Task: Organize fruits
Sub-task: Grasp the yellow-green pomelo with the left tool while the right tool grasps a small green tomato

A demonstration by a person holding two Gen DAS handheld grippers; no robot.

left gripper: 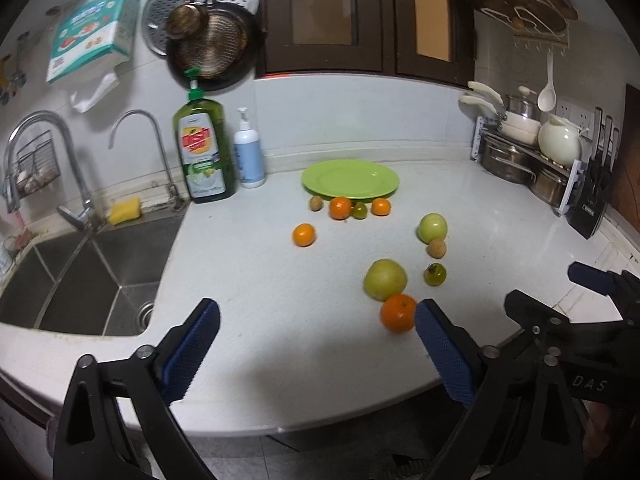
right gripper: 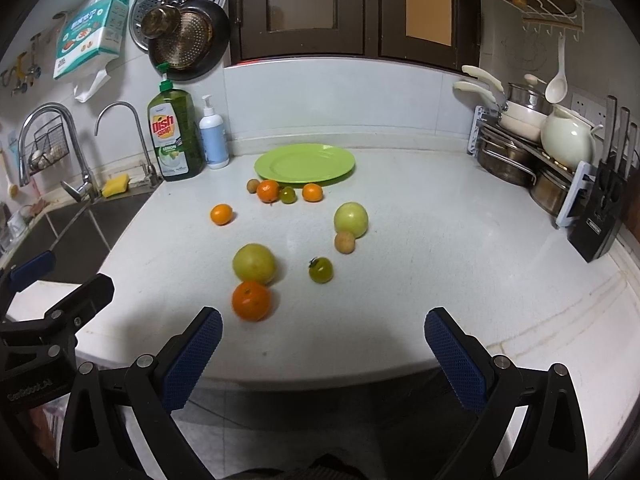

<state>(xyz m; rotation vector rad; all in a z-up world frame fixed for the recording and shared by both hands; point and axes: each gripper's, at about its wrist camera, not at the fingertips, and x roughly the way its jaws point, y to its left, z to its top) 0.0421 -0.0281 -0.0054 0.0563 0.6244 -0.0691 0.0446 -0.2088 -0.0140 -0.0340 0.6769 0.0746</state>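
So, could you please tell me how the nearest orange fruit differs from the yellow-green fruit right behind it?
The nearest orange fruit is deep orange, while the yellow-green fruit is pale yellow-green. The orange fruit looks somewhat smaller than the yellow-green fruit. The orange fruit lies closer to the counter's front edge; the yellow-green fruit sits just behind it, nearer the green plate. Both are roundish, rest on the white counter, and are off the plate.

Dish soap bottle (right gripper: 173, 136) beside lotion pump bottle (right gripper: 213, 140), near sink (left gripper: 100, 276).
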